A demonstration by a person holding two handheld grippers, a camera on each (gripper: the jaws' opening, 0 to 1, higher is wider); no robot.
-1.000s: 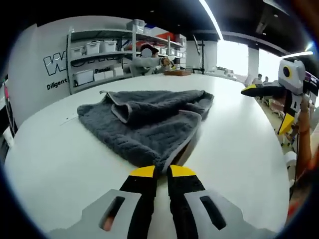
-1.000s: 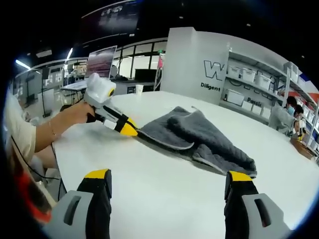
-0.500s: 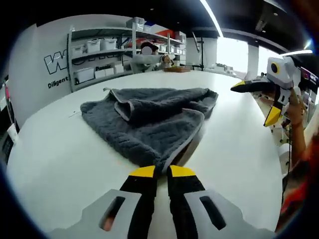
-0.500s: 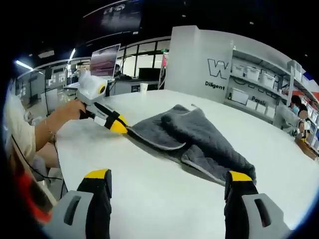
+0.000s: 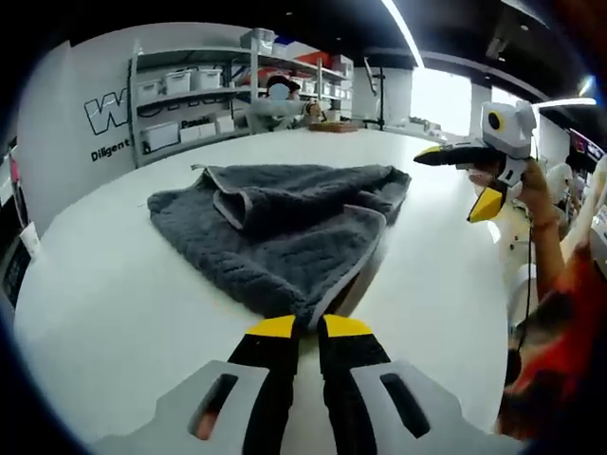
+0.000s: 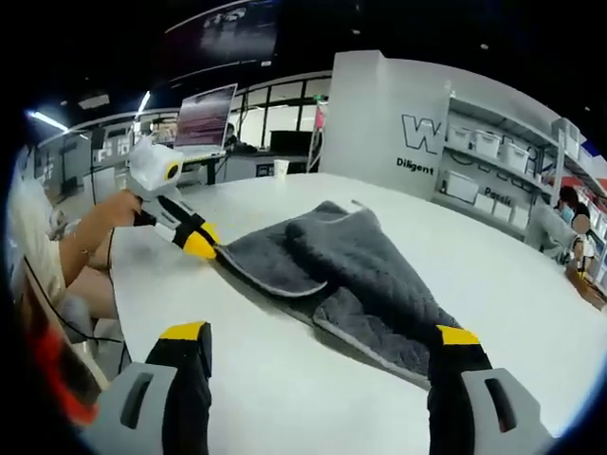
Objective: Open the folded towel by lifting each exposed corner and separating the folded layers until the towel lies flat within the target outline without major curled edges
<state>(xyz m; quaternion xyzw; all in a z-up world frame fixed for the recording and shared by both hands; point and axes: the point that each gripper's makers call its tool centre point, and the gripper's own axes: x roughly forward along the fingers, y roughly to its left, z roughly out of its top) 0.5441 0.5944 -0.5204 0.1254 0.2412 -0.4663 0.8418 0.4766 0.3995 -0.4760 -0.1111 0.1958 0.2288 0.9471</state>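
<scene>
A grey towel [image 5: 285, 223], folded and rumpled on the white table [image 5: 114, 294], is pinched at its 6 o'clock corner by the closed left gripper [image 5: 310, 327], while the right gripper [image 6: 322, 336] is held wide apart above the table.

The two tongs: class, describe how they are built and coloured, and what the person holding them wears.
Each pair of tongs has grey jaw bodies with slotted holes, black fingers and yellow tips, as on the left tongs and right tongs. Seen from outside, each carries a white box with a yellow-ringed lens. The person wears a pale short sleeve and a thin bracelet.
</scene>
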